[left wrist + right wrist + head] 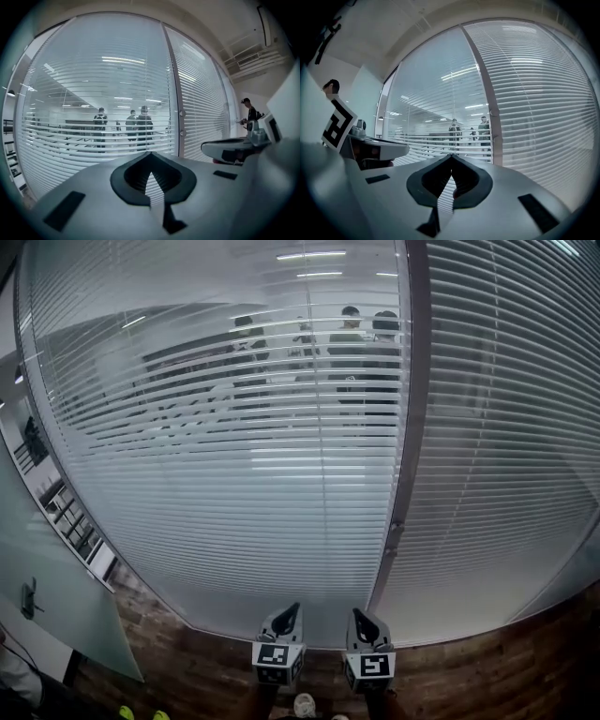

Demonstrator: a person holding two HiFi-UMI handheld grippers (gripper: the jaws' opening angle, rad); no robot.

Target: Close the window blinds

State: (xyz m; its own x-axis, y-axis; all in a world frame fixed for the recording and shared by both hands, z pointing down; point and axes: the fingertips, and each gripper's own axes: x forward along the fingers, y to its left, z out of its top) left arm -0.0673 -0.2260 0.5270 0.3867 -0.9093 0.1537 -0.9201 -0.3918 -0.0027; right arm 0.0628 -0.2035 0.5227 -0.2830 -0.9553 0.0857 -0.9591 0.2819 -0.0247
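A glass wall carries two slatted blinds split by a grey mullion [405, 456]. The left blind [234, 427] has its slats tilted apart, and the room behind shows through. The right blind [506, 427] looks flat and opaque. Small knobs [182, 114] sit on the mullion. My left gripper [289, 609] and right gripper [357, 615] hang side by side low in the head view, pointing at the foot of the mullion and short of the glass. In the left gripper view the left gripper [151, 154] is shut on nothing. In the right gripper view the right gripper [451, 157] is likewise shut and holds nothing.
Several people [352, 343] stand behind the glass. A frosted glass door [66, 615] with a handle [30, 598] stands at the left. Brown wooden floor [487, 676] runs along the wall's base. Another person [251, 112] stands far right in the left gripper view.
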